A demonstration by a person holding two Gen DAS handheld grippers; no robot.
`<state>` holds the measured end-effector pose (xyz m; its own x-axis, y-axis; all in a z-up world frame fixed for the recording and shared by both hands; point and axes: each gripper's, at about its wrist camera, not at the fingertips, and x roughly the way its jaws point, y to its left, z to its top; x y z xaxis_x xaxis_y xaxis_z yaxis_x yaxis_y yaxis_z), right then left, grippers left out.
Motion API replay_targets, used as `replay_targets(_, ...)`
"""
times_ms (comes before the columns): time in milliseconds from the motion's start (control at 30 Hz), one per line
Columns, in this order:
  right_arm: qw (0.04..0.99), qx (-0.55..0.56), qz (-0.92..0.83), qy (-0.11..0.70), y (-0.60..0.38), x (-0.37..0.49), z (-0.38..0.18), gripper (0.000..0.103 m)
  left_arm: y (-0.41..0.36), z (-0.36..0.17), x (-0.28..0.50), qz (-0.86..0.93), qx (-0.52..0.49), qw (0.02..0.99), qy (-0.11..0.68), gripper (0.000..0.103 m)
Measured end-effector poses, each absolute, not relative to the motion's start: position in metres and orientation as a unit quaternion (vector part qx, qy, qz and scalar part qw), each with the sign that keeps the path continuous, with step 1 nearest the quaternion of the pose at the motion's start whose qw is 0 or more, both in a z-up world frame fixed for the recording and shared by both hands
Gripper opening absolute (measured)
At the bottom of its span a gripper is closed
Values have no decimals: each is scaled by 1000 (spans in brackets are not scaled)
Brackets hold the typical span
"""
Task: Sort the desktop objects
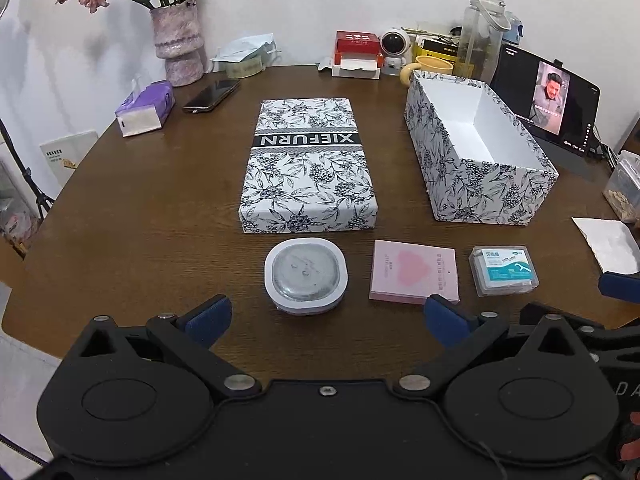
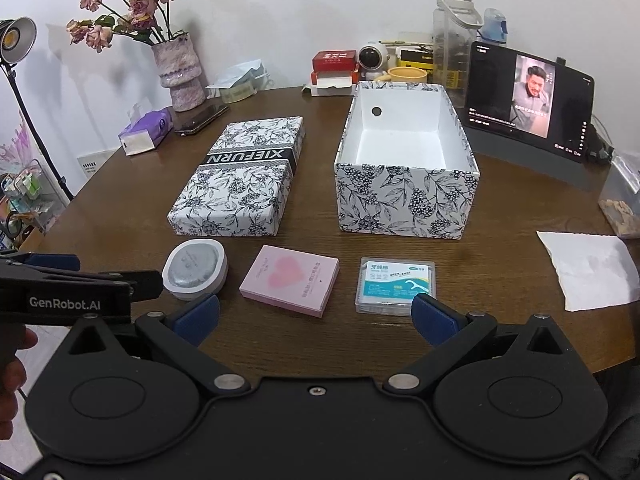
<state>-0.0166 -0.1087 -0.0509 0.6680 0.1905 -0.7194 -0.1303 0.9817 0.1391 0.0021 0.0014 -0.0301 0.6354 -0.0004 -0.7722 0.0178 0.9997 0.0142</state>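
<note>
**Waiting to load the open box**

Lying in a row along the lower middle of both views were three loose items: a round white container, a pink heart-printed pad and a clear floss-pick case. Above them in the frame stood the open floral box, empty, with its lid flat to the left on the wooden table. The left gripper and right gripper both hung wide open, holding nothing. The flat pad looked hardest to pinch; a shallow grip could slide it into its neighbours. A carried item could also clip the box's near wall and shove it toward the propped tablet.
</note>
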Motion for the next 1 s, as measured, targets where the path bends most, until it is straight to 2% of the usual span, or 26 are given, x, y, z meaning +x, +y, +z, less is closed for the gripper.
replay_targets(1000,910,39,83,404,-107,-19,-54,103,4,-35,2,-18,4,899,437,103)
